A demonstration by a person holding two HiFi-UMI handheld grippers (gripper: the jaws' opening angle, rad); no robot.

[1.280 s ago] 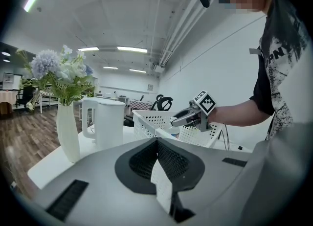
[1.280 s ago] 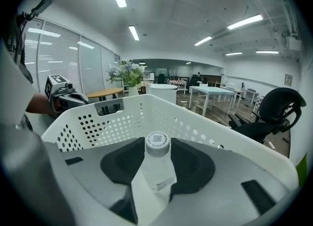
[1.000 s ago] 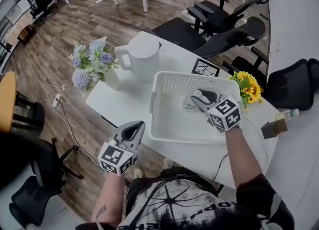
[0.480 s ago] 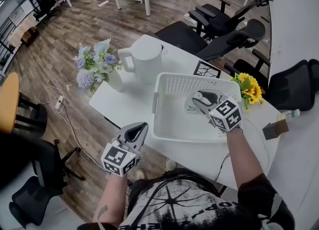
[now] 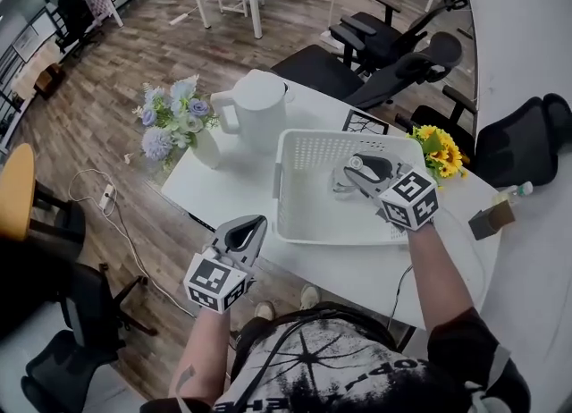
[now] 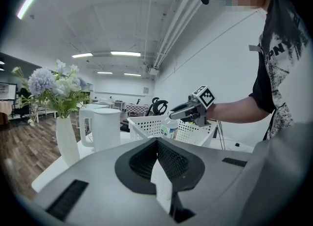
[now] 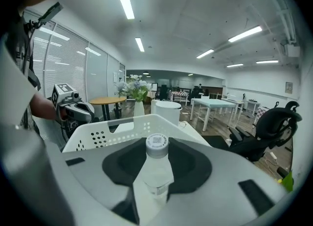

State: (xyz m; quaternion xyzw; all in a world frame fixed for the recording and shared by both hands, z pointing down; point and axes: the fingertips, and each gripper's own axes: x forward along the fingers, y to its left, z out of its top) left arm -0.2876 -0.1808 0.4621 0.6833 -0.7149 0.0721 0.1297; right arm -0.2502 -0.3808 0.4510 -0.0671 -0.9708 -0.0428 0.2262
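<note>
The right hand-held gripper [image 5: 360, 172] has risen since a second ago. It clamps a bottle [image 7: 157, 167], now clear of the basket [image 5: 279, 181] beneath. The left hand-held gripper [image 6: 159, 167], jaws together and seemingly empty, hangs beside the white table [image 5: 222, 189] in an office with a wood floor [image 5: 116, 54].

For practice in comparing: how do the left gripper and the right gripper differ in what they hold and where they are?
The right gripper is shut on a bottle; the left gripper has its jaws together with nothing between them. The right gripper is over the basket; the left gripper is off the table, over the floor. Both carry a marker cube and point away from the person.
</note>
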